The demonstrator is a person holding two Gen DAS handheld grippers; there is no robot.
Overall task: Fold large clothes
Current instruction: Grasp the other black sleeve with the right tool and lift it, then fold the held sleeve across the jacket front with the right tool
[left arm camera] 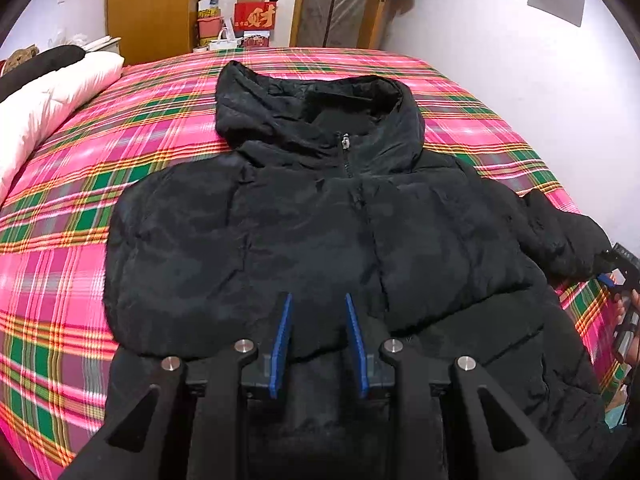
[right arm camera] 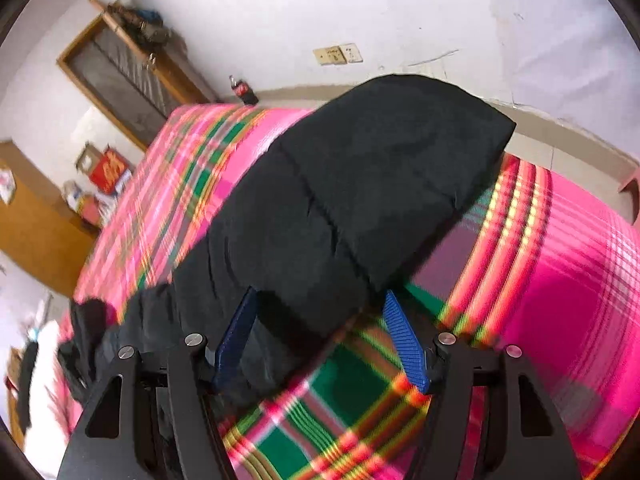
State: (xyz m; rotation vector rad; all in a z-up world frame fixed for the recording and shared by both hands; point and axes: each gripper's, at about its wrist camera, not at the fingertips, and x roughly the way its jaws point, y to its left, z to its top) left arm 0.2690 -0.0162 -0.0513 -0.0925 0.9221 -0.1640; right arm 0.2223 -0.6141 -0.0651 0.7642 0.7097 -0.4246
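A black hooded puffer jacket (left arm camera: 320,224) lies front up on a pink plaid bed (left arm camera: 80,184), hood toward the far end, zipper closed. Its left sleeve looks folded across the chest. My left gripper (left arm camera: 318,300) is open and empty above the jacket's lower middle. My right gripper (right arm camera: 320,300) is open, its blue fingers (right arm camera: 404,336) either side of the end of the right sleeve (right arm camera: 360,184), which lies out over the bed's right side. The right gripper also shows at the right edge of the left wrist view (left arm camera: 618,276).
White and black bedding (left arm camera: 48,92) is piled at the bed's far left. Boxes and bags (left arm camera: 240,20) stand by a wooden wardrobe beyond the bed. A cola bottle (right arm camera: 244,90) stands by the wall. The bed's right edge drops near the right gripper.
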